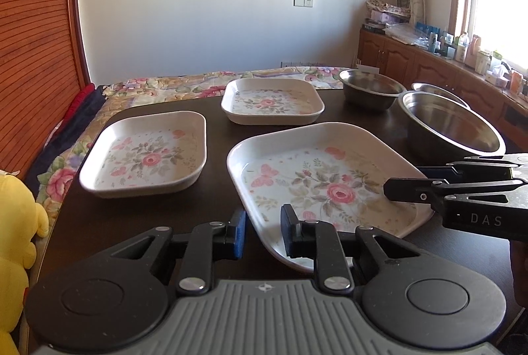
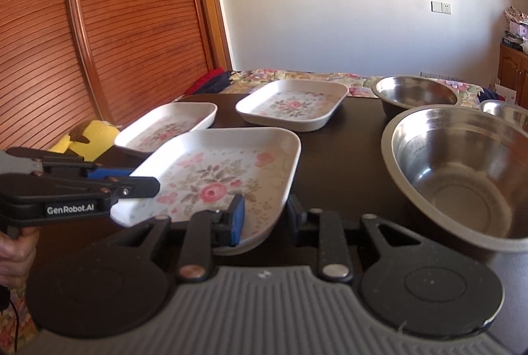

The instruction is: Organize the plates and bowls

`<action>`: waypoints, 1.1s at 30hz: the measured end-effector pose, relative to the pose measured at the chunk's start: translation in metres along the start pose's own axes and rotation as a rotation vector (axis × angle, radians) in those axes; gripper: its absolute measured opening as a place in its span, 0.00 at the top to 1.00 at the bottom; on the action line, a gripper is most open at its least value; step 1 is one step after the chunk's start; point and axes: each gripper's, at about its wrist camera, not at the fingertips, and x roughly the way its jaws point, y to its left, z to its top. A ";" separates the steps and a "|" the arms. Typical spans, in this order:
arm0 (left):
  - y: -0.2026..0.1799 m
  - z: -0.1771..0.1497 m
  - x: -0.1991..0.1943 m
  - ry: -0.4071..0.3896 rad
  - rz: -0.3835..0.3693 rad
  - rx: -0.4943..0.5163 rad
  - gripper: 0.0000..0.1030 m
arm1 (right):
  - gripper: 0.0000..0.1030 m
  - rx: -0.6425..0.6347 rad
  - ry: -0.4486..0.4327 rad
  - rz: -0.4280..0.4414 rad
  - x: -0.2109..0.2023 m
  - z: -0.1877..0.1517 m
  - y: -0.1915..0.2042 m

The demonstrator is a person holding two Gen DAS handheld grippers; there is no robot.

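Observation:
Three square floral plates lie on the dark table (image 1: 217, 144): a near one (image 1: 316, 177) (image 2: 217, 177), a left one (image 1: 145, 153) (image 2: 168, 124), a far one (image 1: 270, 101) (image 2: 290, 104). Three steel bowls stand at the right: a large near one (image 1: 448, 127) (image 2: 462, 170), a far one (image 1: 369, 87) (image 2: 415, 91), a third (image 1: 439, 91) (image 2: 505, 111) behind. My left gripper (image 1: 262, 233) (image 2: 145, 180) straddles the near plate's left rim. My right gripper (image 2: 264, 219) (image 1: 396, 183) straddles its right rim. Both sets of jaws stand close around the rim; the plate looks slightly lifted.
A yellow plush toy (image 1: 16, 242) (image 2: 89, 137) sits off the table's left edge. A flowered bedspread (image 1: 171, 84) lies behind the table. A wooden sliding door (image 2: 99, 25) is at the left, cabinets with clutter (image 1: 429, 58) at the right.

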 end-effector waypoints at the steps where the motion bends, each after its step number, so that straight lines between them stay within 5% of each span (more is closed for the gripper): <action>1: -0.001 -0.002 -0.003 -0.001 -0.001 -0.001 0.77 | 0.72 -0.005 -0.003 0.002 -0.004 -0.002 0.001; 15: -0.011 -0.037 -0.024 0.030 -0.020 -0.003 0.77 | 0.72 -0.003 0.022 0.020 -0.031 -0.032 0.012; 33: -0.005 -0.044 -0.018 0.042 -0.004 -0.016 0.77 | 0.72 -0.029 0.052 0.040 -0.035 -0.044 0.022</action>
